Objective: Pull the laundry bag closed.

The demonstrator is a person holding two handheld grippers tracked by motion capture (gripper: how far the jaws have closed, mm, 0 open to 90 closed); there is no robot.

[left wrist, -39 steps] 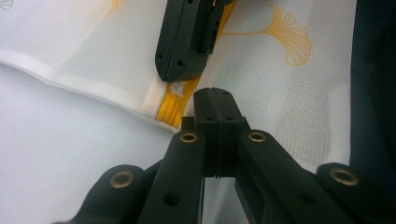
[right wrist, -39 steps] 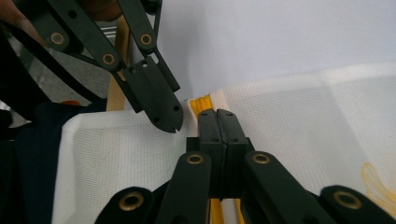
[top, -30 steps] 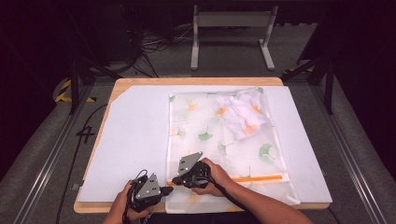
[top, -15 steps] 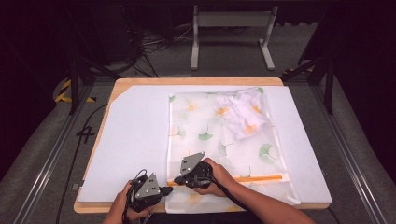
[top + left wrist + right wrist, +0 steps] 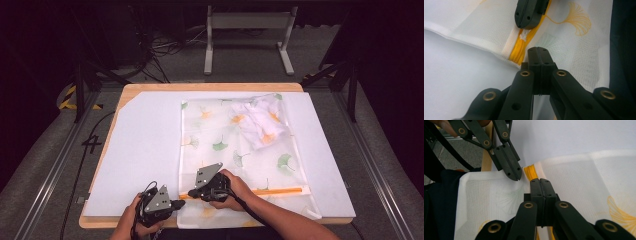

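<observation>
Pinching the orange zipper (image 5: 520,51) end, left gripper (image 5: 539,53) jaws pressed together, right gripper (image 5: 540,185) clamped on it too, mesh bag (image 5: 235,150) near the table (image 5: 150,90) front edge.

The mesh bag (image 5: 235,150) is sheer white, printed with ginkgo leaves in green, orange and pale yellow, and its zipper (image 5: 272,191) along the counter's near edge is bright orange-yellow. The bundled cloth (image 5: 262,120) inside it, toward the far right corner, is white with orange patches. The counter (image 5: 210,86) shows a light wood rim under a plain white sheet (image 5: 145,150). The left claw (image 5: 537,53) and the right claw (image 5: 540,182) are matt black with brass-coloured rivets, each topped by a grey plate.
</observation>
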